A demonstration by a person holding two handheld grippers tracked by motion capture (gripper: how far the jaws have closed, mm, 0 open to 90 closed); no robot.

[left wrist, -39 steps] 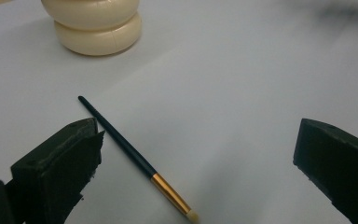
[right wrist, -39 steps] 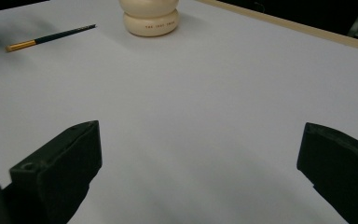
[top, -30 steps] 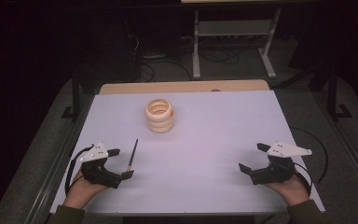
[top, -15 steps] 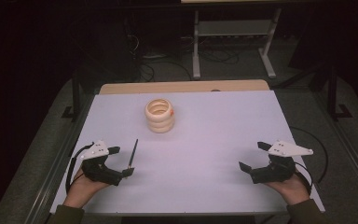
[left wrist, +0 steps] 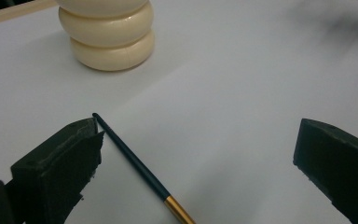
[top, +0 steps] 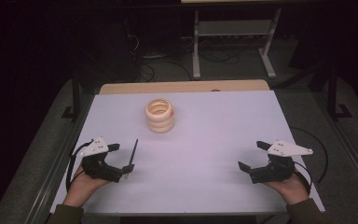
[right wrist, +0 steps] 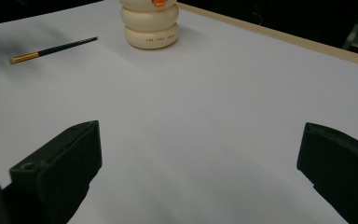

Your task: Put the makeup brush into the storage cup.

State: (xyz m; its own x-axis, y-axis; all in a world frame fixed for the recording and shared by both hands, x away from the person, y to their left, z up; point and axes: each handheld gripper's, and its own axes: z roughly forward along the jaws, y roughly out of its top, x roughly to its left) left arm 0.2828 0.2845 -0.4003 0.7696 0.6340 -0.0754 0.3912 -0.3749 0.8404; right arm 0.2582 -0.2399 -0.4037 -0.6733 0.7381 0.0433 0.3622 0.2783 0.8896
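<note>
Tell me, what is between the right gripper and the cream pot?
Nothing. In the right gripper view, bare white table runs from the open right gripper to the pot. The pen lies off to one side.

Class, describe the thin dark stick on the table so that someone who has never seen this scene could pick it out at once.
Start at the white table and go to its near left part, where the left hand-held gripper rests. Just beside that gripper lies the stick, flat on the surface. It is slim and dark with a gold band near one end, unlike the squat cream ringed holder standing farther back.
</note>
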